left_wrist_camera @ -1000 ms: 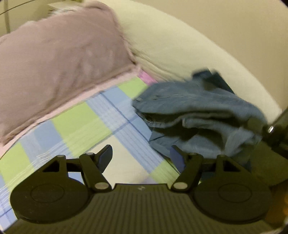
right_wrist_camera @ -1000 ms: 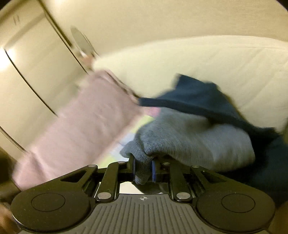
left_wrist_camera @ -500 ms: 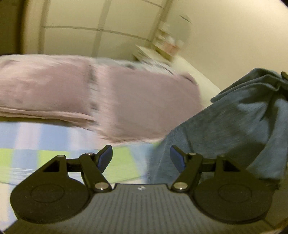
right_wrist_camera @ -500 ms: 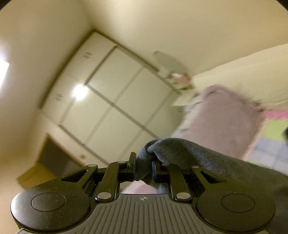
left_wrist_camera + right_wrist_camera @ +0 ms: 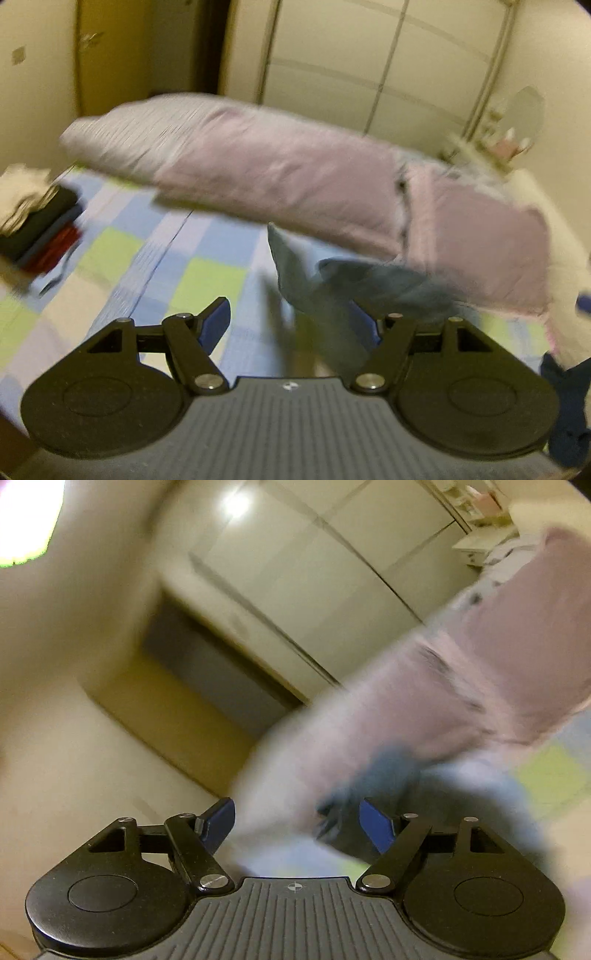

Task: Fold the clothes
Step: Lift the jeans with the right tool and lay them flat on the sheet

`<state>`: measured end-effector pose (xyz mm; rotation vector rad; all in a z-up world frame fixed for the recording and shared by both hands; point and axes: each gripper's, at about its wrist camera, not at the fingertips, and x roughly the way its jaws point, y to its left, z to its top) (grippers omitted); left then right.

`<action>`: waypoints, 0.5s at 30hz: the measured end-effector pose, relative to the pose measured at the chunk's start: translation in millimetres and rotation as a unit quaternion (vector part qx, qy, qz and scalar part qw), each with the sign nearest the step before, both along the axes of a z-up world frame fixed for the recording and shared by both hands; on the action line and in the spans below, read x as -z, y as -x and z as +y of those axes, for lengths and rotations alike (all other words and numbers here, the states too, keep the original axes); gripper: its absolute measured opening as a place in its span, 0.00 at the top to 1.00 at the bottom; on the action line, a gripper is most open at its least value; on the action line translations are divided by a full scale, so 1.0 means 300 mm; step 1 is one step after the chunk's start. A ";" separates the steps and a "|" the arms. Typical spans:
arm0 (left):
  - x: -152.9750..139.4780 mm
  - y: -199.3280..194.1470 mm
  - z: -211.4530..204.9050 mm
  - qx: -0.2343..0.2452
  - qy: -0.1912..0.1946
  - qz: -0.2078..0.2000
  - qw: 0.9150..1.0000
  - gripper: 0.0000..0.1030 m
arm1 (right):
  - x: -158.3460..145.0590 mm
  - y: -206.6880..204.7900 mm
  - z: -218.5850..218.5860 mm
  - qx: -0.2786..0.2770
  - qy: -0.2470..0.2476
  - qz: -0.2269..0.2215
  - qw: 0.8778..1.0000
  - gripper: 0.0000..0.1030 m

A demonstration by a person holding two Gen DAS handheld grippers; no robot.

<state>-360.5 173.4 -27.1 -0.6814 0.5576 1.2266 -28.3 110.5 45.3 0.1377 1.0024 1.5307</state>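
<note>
Clothes: a blue-grey garment [image 5: 354,291] is blurred in mid-air over the checked bed sheet [image 5: 207,277], at 12 o'clock from the left tool [image 5: 299,325] and in front of the long pink pillow [image 5: 295,177]. Left tool: spread, pinching nothing. Right tool [image 5: 297,821]: its jaws have just been opening; they stand spread, with the garment [image 5: 373,786] at 1 o'clock beyond them, not pressed by either pad. A stack of folded clothes [image 5: 40,229] lies at 10 o'clock in the left view. For the step in hand, let the garment settle flat on the sheet, then pinch two opposite corners or the hem, one per tool, before folding. Half a second ago the right tool was pinching a fold of this garment; it is now released.
</note>
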 end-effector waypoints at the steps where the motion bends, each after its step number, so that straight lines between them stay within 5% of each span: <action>1: 0.020 0.016 -0.017 -0.002 0.013 0.008 1.000 0.35 | 0.040 0.037 0.014 -0.008 0.041 -0.043 0.998 0.25; 7: 0.113 0.065 -0.149 -0.008 0.072 0.056 0.996 0.35 | 0.260 0.267 -0.028 -0.112 0.172 -0.208 0.956 0.25; 15: 0.179 0.042 -0.287 -0.020 0.103 0.096 0.990 0.34 | 0.514 0.369 -0.240 -0.188 0.266 -0.251 0.912 0.25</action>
